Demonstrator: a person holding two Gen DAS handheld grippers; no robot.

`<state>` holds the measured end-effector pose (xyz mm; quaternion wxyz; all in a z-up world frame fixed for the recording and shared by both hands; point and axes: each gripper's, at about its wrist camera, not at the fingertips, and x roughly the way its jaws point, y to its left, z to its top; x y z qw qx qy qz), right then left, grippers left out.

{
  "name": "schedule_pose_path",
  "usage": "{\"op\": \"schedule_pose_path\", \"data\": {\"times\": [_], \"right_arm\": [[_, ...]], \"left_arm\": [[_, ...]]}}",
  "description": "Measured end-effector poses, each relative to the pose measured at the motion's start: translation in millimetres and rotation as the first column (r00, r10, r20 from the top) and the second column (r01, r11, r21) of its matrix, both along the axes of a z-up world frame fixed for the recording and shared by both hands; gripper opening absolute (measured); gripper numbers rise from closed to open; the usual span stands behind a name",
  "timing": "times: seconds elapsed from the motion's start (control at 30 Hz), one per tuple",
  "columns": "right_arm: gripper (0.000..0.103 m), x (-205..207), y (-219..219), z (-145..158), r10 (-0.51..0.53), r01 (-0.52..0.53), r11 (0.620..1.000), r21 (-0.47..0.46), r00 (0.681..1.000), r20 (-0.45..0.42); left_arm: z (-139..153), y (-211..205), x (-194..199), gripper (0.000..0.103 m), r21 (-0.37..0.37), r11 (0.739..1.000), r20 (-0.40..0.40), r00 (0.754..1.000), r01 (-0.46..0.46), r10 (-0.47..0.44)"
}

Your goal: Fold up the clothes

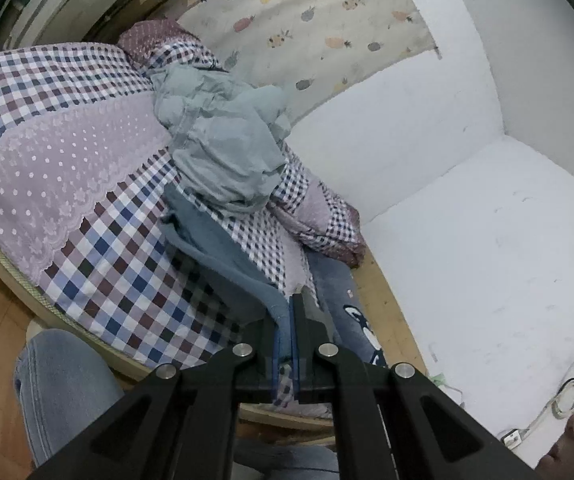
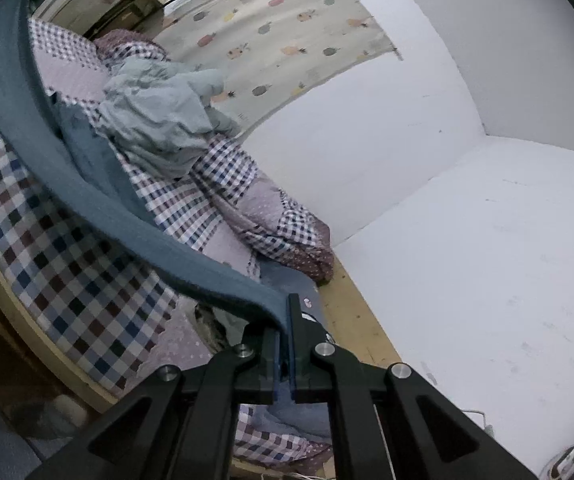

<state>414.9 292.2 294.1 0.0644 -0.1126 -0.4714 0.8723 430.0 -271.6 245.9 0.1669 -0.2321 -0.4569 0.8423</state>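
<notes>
You had both grippers clamped on the same blue garment (image 2: 87, 196). Left gripper (image 1: 285, 320): fingers pinched nearly together w/ the blue cloth edge between them. Right gripper (image 2: 285, 320): same, fingers narrow on a thick hemmed edge that ran taut up and away toward the left of the right wrist view. So the garment was lifted and stretched between your hands, its far part draped on the bed (image 1: 99, 248), just beside the rumpled pale grey-green clothes (image 1: 223, 148). That heap sat unfolded on the checked cover near the wall. No neat folded stack was visible in either view. My read: the blue piece was mid-handling, not yet flat or creased; the pale heap was left to do.
</notes>
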Motion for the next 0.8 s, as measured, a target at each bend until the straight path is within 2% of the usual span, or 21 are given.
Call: {"op": "schedule_pose_path", "data": {"times": [0.17, 0.33, 0.63, 0.8], "right_arm": [[0.0, -0.4, -6.0, 9.9, 0.022, -0.022, 1.0, -0.003, 1.0, -0.001], [0.0, -20.9, -10.5, 9.0, 0.032, -0.032, 0.999, 0.01, 0.999, 0.032], [0.0, -102.6, -9.1, -0.6, 0.03, -0.029, 1.0, -0.008, 0.99, 0.137], [0.0, -170.8, -14.4, -29.9, 0.037, -0.041, 0.999, 0.012, 0.972, 0.231]], "left_arm": [[4.6, -4.3, 0.4, 0.002, 0.023, 1.0, 0.005, 1.0, -0.004, 0.004], [5.0, -8.5, -23.9, 0.002, 0.032, 0.999, 0.044, 0.999, -0.025, 0.023], [-3.1, -16.9, -104.4, 0.002, 0.069, 0.995, 0.124, 0.991, -0.067, 0.058], [-21.2, -17.4, -172.4, 0.002, 0.086, 0.994, 0.205, 0.977, -0.072, 0.053]]}}
